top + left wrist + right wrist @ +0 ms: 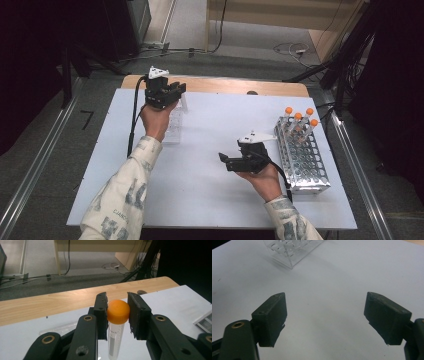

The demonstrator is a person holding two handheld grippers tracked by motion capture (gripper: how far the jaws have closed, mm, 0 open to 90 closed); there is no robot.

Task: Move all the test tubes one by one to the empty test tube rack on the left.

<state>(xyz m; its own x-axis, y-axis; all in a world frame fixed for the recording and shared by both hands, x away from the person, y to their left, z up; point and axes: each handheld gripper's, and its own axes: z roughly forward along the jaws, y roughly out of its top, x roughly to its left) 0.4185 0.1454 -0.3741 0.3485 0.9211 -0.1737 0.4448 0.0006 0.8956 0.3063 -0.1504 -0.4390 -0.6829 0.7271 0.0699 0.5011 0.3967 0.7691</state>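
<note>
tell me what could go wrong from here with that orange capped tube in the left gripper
1. The left gripper pinches the tube by its rounded orange cap alone, so the tube might tilt or slip out.
2. The clear rack beside it looks light; a tube lowered off-centre could nudge it across the table.
3. The right gripper hangs open away from that rack, so nothing steadies it.
</note>
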